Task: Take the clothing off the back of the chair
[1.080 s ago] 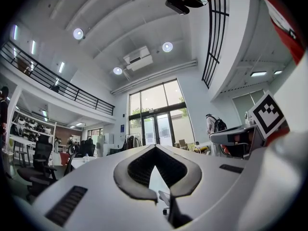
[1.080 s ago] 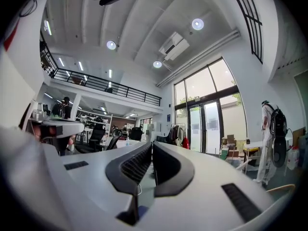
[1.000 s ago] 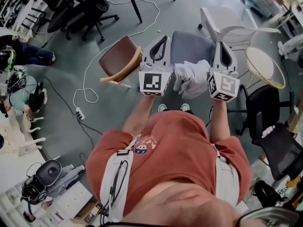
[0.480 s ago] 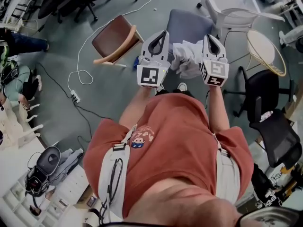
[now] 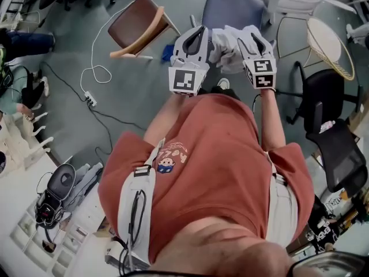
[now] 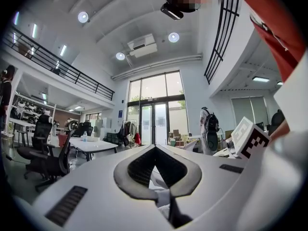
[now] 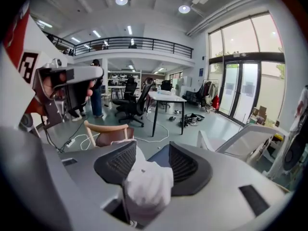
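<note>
White clothing point(image 5: 229, 49): apparently off the chair point(image 5: 228, 7) back, between both jaws.
Left gripper point(image 5: 198, 32): clenched on it.
Right gripper point(image 5: 248, 34): jaws opening; release remains.

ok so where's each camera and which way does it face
Head view: on the person's head, steeply down at the blue chair; torso, arms, left gripper, right gripper show.
Left gripper view: on that gripper, level toward glass doors; jaws shut on the clothing.
Right gripper view: on that gripper, down at the chair; jaws opening, clothing between.
Shared: the clothing.
</note>
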Demonstrator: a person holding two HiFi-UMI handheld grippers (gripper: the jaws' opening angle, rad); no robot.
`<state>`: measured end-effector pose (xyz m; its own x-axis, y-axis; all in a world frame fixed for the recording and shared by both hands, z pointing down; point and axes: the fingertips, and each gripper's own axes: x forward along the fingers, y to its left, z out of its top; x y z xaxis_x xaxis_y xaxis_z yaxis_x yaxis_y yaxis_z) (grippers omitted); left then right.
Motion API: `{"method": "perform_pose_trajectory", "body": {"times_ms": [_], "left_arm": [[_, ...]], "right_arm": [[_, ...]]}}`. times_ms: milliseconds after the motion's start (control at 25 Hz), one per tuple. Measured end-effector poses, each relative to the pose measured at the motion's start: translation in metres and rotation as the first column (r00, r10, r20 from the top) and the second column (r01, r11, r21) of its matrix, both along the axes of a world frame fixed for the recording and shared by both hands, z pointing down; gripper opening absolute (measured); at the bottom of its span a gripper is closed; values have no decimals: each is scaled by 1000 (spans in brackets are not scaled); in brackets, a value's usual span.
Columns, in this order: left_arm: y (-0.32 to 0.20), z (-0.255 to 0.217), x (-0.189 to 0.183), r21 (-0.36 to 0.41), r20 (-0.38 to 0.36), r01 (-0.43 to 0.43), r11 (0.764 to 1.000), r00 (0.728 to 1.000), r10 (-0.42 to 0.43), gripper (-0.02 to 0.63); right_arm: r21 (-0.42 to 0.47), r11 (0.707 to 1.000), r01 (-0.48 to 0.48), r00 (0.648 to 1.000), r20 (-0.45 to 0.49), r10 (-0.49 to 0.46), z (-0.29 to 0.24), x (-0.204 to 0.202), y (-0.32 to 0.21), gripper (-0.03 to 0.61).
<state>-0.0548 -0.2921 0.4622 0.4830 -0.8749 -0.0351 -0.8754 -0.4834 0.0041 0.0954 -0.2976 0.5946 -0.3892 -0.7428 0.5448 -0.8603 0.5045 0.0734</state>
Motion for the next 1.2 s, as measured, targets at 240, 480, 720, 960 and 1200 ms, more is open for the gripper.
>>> {"method": "perform_pose_trajectory", "body": {"times_ms": [240,480,720,960,1200], "left_arm": [[1,2,9,-8,-22,-31,999,999,30,14],[-2,8,19,-11,-13,-46,999,999,46,14],[-1,6,24,-30,-31,-65,997,997,64,14],[3,14,22,-38,-8,-47,998,999,47,14],[6,20,19,-57,-3,-42,997,999,42,14]], "right_arm": [[-151,959,240,950,-168,-265,41,-17,31,311],[-267,899,347,805,-407,-432,82,-13,39,333],[-294,861,415,663,-550,-507,106,-17,33,331],[-260,874,411,659,-578,-482,110,-15,35,250],[-253,879,404,657,-588,-471,106,-14,35,210]]}}
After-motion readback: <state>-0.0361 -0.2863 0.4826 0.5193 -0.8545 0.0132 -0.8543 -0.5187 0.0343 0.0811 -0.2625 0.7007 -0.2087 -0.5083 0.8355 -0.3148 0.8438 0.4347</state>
